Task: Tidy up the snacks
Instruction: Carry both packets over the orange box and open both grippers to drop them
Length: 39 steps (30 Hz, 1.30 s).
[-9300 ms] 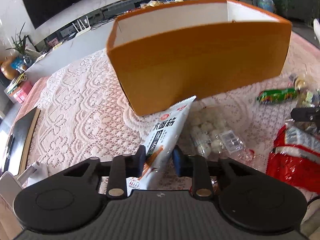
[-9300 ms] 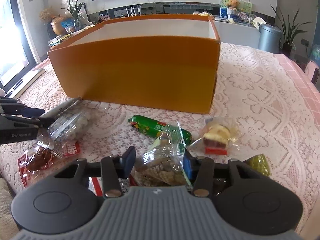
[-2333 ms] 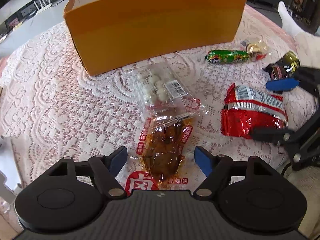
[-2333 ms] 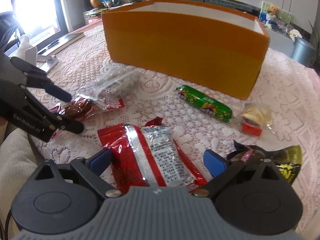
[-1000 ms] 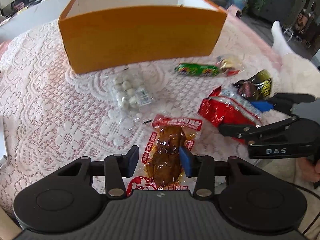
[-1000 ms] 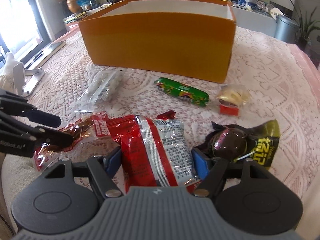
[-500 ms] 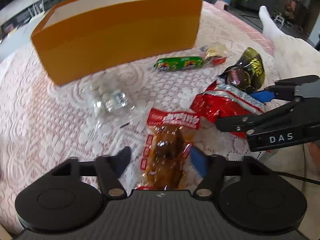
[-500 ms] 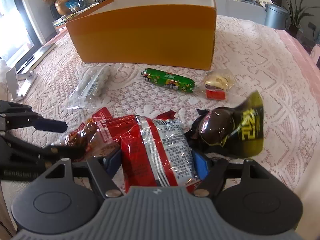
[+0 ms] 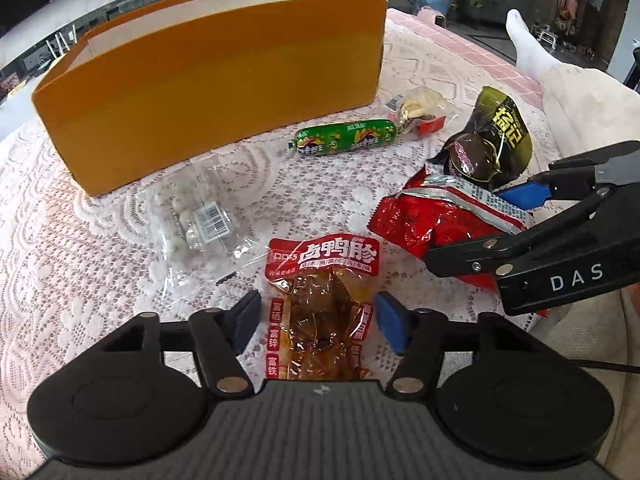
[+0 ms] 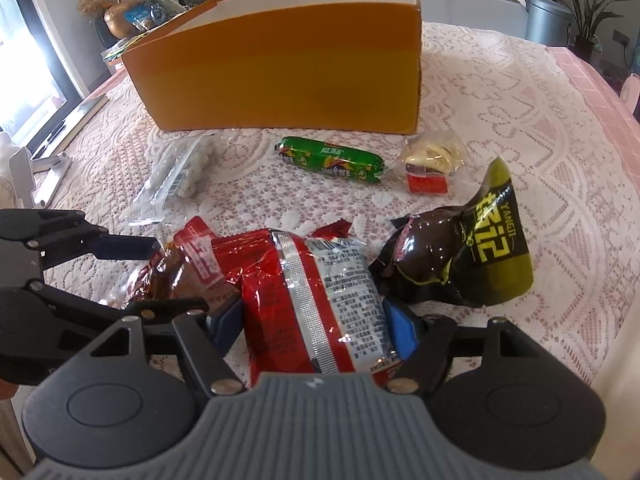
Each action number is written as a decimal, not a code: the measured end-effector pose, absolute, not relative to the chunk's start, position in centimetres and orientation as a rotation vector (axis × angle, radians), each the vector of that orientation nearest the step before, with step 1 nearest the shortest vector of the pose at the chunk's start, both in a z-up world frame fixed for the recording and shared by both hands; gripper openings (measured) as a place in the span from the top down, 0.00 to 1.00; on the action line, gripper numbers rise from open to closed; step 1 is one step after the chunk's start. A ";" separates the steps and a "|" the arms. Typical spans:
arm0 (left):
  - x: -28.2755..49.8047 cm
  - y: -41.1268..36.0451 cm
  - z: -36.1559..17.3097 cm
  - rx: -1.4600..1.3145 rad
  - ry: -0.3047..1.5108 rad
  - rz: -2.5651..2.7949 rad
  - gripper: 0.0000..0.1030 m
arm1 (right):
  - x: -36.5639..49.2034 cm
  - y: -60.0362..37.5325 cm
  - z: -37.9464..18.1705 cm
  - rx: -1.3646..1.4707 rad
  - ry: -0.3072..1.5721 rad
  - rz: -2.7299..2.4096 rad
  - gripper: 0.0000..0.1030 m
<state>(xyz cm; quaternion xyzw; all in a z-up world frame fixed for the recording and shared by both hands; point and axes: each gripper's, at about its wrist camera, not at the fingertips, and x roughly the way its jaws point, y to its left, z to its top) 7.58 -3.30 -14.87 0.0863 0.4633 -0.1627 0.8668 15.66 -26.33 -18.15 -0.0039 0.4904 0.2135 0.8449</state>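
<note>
A clear packet of brown braised meat with a red label [image 9: 320, 300] lies on the lace cloth between the pads of my left gripper [image 9: 319, 324]. Its jaws are closing and the pads stand just clear of the packet's edges. My right gripper [image 10: 314, 326] is shut on a red and silver snack bag [image 10: 316, 300]; it also shows in the left wrist view [image 9: 476, 224]. The open orange box [image 9: 224, 80] stands behind. Loose in front of it: a green sausage [image 9: 346, 142], a clear bag of white balls [image 9: 192, 216], a small wrapped pastry [image 9: 420, 110] and a dark yellow-green packet [image 10: 460, 264].
A person's white-socked leg [image 9: 528, 52] reaches in along the table's right side. A white stand [image 10: 24, 176] sits off the left edge. My left gripper [image 10: 180, 274] and the right one work side by side at the near edge, their fingers almost touching.
The left jaws spread wide off the meat packet, then began narrowing around it again. The left gripper shifted toward the right one. The dark packet tipped up beside the red bag.
</note>
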 end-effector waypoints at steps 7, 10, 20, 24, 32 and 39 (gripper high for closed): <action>6.7 -2.8 -13.3 0.121 0.947 -0.336 0.41 | 15.6 -26.8 -17.7 0.006 1.015 0.439 0.31; 6.4 -2.6 -12.1 0.100 0.914 -0.323 0.41 | 15.6 -27.1 -17.2 0.027 1.001 0.435 0.31; 6.6 -0.8 -7.0 -0.007 0.811 -0.284 0.42 | 15.3 -27.3 -14.7 0.061 0.946 0.453 0.31; 7.7 0.2 -4.8 -0.014 0.776 -0.256 0.42 | 15.9 -27.3 -12.1 0.064 0.896 0.472 0.31; 11.3 1.7 -0.3 0.005 0.706 -0.243 0.42 | 19.3 -26.8 -6.4 0.061 0.827 0.516 0.31; 15.3 2.2 1.8 0.060 0.704 -0.218 0.42 | 23.8 -24.4 -2.2 0.014 0.800 0.568 0.31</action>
